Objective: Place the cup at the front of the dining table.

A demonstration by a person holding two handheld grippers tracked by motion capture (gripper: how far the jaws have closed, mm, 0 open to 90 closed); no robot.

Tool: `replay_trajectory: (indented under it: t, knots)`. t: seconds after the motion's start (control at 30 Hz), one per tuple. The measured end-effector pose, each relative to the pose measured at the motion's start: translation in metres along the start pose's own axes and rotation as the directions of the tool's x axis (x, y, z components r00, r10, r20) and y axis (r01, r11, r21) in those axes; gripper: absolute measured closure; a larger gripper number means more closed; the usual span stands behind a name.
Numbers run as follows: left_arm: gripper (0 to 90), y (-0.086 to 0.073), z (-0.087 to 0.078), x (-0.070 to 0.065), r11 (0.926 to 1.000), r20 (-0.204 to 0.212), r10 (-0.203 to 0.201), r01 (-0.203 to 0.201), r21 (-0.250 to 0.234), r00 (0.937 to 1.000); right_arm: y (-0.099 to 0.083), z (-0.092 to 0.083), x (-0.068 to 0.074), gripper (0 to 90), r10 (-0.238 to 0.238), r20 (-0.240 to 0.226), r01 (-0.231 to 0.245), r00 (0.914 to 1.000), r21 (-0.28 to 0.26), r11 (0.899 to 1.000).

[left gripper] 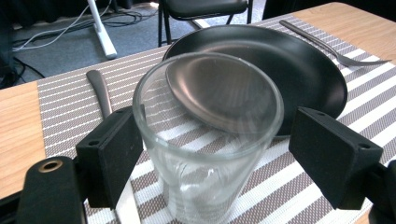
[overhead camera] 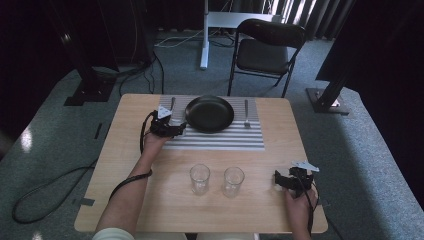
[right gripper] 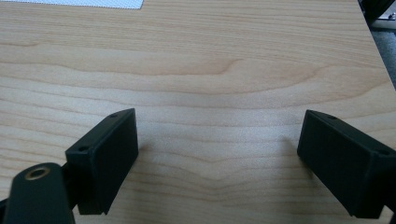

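A clear empty glass (left gripper: 208,140) stands upright on the striped placemat (left gripper: 65,98), just in front of the black plate (left gripper: 299,65). My left gripper (left gripper: 210,144) is open around it: the left jaw sits close against the glass wall, while the right jaw stands clear of it with a visible gap. In the high view the left gripper (overhead camera: 172,128) is at the placemat's left side, beside the plate (overhead camera: 209,113). My right gripper (right gripper: 219,149) is open over bare wood with nothing between its jaws, and it rests near the table's front right corner (overhead camera: 290,179).
Two more clear glasses (overhead camera: 200,178) (overhead camera: 233,181) stand side by side on the wood near the front. A knife (left gripper: 100,91) lies left of the plate and a fork (overhead camera: 246,113) lies right of it. A folding chair (overhead camera: 267,50) stands beyond the table's far edge.
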State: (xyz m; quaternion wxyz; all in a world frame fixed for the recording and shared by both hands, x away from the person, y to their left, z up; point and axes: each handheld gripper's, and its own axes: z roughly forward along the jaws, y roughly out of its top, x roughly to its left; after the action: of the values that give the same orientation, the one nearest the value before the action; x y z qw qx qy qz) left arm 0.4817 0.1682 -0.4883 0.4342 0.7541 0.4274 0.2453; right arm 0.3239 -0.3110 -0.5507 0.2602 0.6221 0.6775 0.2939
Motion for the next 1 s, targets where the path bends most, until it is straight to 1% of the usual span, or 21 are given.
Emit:
replay_trajectory:
  t: [0.07, 0.13, 0.2, 0.23, 0.3, 0.37, 0.43, 0.63, 0.67, 0.73, 0.83, 1.0]
  knots:
    - [18.3, -0.002, -0.003, 0.000, 1.0000, 0.001, -0.003, 0.003, -0.004, 1.0000, 0.000, 0.000, 0.000, 11.8, 0.000, 0.000, 0.000, 1.0000, 0.000, 1.000]
    - [18.3, -0.005, -0.005, -0.001, 1.0000, 0.002, 0.003, -0.003, 0.002, 1.0000, 0.000, 0.000, 0.000, 11.8, 0.000, 0.000, 0.000, 1.0000, 0.000, 1.000]
    - [18.3, -0.005, -0.005, -0.001, 1.0000, 0.002, 0.003, -0.003, 0.002, 1.0000, 0.000, 0.000, 0.000, 11.8, 0.000, 0.000, 0.000, 1.0000, 0.000, 1.000]
    - [18.3, -0.009, -0.006, -0.001, 1.0000, 0.003, -0.004, 0.004, 0.004, 1.0000, 0.000, 0.000, 0.000, 11.8, 0.000, 0.000, 0.000, 1.0000, 0.001, 1.000]
    - [18.3, -0.011, -0.008, -0.002, 1.0000, 0.008, -0.008, 0.008, 0.002, 0.9999, 0.000, 0.000, 0.000, 11.8, 0.000, 0.000, 0.000, 1.0000, 0.000, 1.000]
    - [18.3, -0.013, -0.009, -0.003, 0.9999, 0.006, 0.002, -0.002, 0.012, 1.0000, 0.000, 0.000, 0.000, 11.8, 0.000, 0.000, 0.000, 1.0000, 0.000, 1.000]
    - [18.3, -0.015, -0.011, -0.003, 0.9999, 0.013, 0.001, -0.001, 0.011, 0.9999, 0.000, 0.000, 0.000, 11.8, 0.000, 0.000, 0.000, 1.0000, 0.000, 1.000]
    - [18.3, -0.016, -0.022, -0.002, 1.0000, 0.003, -0.004, 0.004, -0.004, 1.0000, 0.000, 0.000, 0.000, 11.8, 0.000, 0.000, 0.000, 1.0000, 0.001, 1.000]
    - [18.3, -0.017, -0.024, -0.002, 1.0000, -0.001, 0.001, -0.001, -0.005, 1.0000, 0.000, 0.000, 0.000, 11.8, 0.000, 0.000, 0.000, 1.0000, 0.001, 1.000]
    - [18.3, -0.018, -0.027, -0.002, 1.0000, 0.003, -0.001, 0.001, -0.008, 1.0000, 0.000, 0.000, 0.000, 11.8, 0.000, 0.000, 0.000, 1.0000, 0.000, 1.000]
    - [18.4, -0.021, -0.033, -0.002, 0.9999, 0.005, 0.012, -0.012, -0.004, 0.9999, 0.000, 0.000, 0.000, 11.8, 0.000, 0.000, 0.000, 1.0000, 0.001, 1.000]
    - [18.4, -0.024, -0.044, -0.004, 0.9997, 0.015, 0.022, -0.022, -0.004, 0.9996, 0.000, 0.000, 0.000, 11.8, 0.000, 0.000, 0.000, 1.0000, 0.001, 1.000]
